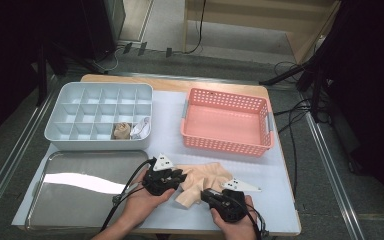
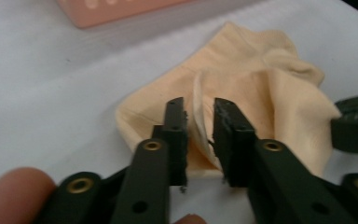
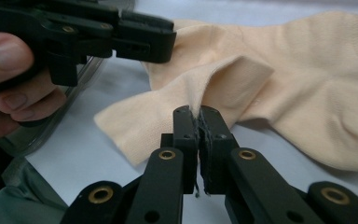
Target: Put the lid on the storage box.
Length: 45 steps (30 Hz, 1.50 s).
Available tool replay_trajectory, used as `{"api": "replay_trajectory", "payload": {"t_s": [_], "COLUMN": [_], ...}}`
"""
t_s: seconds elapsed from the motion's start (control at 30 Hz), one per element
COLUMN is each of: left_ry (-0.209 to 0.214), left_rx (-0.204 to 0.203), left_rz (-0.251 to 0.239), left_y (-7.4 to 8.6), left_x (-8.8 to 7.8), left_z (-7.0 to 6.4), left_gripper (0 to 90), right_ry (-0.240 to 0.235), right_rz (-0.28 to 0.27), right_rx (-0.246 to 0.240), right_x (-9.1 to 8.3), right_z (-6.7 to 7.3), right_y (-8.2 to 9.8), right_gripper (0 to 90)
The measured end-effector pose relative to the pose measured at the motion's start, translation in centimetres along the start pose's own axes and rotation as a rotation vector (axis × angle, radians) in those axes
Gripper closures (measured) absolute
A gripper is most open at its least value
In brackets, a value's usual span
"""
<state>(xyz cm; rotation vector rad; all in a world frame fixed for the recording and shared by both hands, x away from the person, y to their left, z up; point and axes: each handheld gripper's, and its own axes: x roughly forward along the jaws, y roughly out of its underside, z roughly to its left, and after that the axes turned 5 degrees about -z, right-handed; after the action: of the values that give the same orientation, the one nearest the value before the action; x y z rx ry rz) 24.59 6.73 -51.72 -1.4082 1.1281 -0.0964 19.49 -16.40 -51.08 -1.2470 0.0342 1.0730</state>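
A peach-coloured sock (image 1: pixel 202 181) is lying crumpled on the white table cover (image 1: pixel 172 120), low and just right of centre in the high view, in front of the pink basket. The right gripper (image 3: pixel 198 122) is pinching a raised fold of the sock's cuff, its jaws pressed together on the cloth. The left gripper (image 2: pixel 199 122) is sitting over another ridge of the same sock; the fabric is standing between its jaws, which are narrowly apart, and I cannot tell whether the pads are pressing it. Above the sock, the pink basket (image 1: pixel 227 142) with its perforated walls is sitting with nothing in it. At upper left, the white divided organiser (image 1: pixel 100 142) is holding a rolled tan bundle (image 1: pixel 121 131) in one front-row compartment and a rolled white bundle (image 1: pixel 140 129) in the compartment beside it. At lower left, a bare metal tray (image 1: pixel 80 192) is catching the light. No lettering is readable anywhere.
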Motion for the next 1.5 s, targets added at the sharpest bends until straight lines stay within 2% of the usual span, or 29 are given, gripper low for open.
{"api": "replay_trajectory", "payload": {"t_s": [0.03,0.13,0.2,0.33,0.5,0.67,0.73,0.8,0.83,0.9,0.97,1.0,1.1,1.2,1.27,1.3,1.33,1.4,1.43,1.5], "left_ry": [0.009,0.058,0.067,0.085,0.092,0.081,0.073,0.080,0.075,0.074,0.066,0.066,0.056,0.052,0.045,0.037,0.033,0.039,0.043,0.045], "left_rx": [0.009,0.007,0.020,0.007,-0.008,-0.043,-0.044,-0.046,-0.041,-0.045,-0.054,-0.065,-0.059,-0.051,-0.036,-0.024,-0.019,-0.011,-0.009,-0.013], "left_rz": [0.008,0.014,0.010,-0.038,-0.055,-0.038,-0.031,-0.034,-0.036,-0.053,-0.071,-0.078,-0.075,-0.068,-0.053,-0.052,-0.053,-0.060,-0.069,-0.083], "left_y": [0.0,0.0,0.0,-0.2,-0.2,1.2,1.8,2.2,2.2,2.2,2.1,1.9,1.6,1.5,1.5,1.6,1.6,1.6,1.6,1.4], "left_x": [0.0,-0.3,-0.6,-1.8,-3.2,-3.7,-3.7,-3.7,-3.7,-3.8,-3.9,-4.0,-3.7,-3.3,-3.1,-3.1,-3.1,-3.3,-3.4,-3.7], "left_z": [0.0,0.3,0.3,0.4,0.6,1.6,1.8,2.0,2.1,2.3,2.4,2.4,2.2,1.9,1.6,1.4,1.3,1.3,1.3,1.4], "left_gripper": [83.7,90.0,90.0,90.0,90.0,90.0,90.0,89.8,87.5,80.1,74.7,72.2,69.2,72.1,78.9,83.7,86.2,89.4,90.0,90.0], "right_ry": [-0.003,-0.008,-0.004,0.015,0.059,0.129,0.158,0.227,0.245,0.222,0.215,0.210,0.187,0.213,0.250,0.279,0.297,0.308,0.297,0.299], "right_rz": [0.001,0.005,0.004,0.001,0.002,-0.002,0.001,-0.004,-0.008,-0.043,-0.056,-0.059,-0.041,-0.014,-0.007,-0.011,-0.008,-0.007,-0.008,-0.021], "right_rx": [0.003,0.011,0.016,0.024,0.028,-0.032,-0.063,-0.111,-0.101,-0.050,0.010,0.023,0.042,0.038,0.025,0.000,-0.008,-0.026,-0.024,-0.034], "right_x": [-0.3,-1.1,-1.7,-3.0,-4.4,-4.0,-3.5,-2.9,-2.9,-3.4,-4.0,-4.1,-4.0,-3.5,-3.2,-3.1,-3.0,-3.0,-3.1,-3.3], "right_z": [-0.2,-1.0,-1.6,-2.8,-4.5,-5.0,-5.0,-4.9,-4.8,-4.9,-4.9,-4.8,-3.8,-2.6,-2.0,-1.6,-1.4,-1.3,-1.4,-1.4], "right_y": [0.0,-0.1,-0.3,-0.5,-1.1,-1.7,-1.7,-1.5,-1.3,-0.9,-0.3,0.0,1.1,2.2,2.6,2.8,2.9,3.0,3.0,2.8], "right_gripper": [86.6,86.6,86.8,86.6,86.3,86.3,84.5,75.8,74.1,72.5,72.1,70.6,64.4,61.5,63.0,66.7,74.5,82.5,85.3,86.5]}}
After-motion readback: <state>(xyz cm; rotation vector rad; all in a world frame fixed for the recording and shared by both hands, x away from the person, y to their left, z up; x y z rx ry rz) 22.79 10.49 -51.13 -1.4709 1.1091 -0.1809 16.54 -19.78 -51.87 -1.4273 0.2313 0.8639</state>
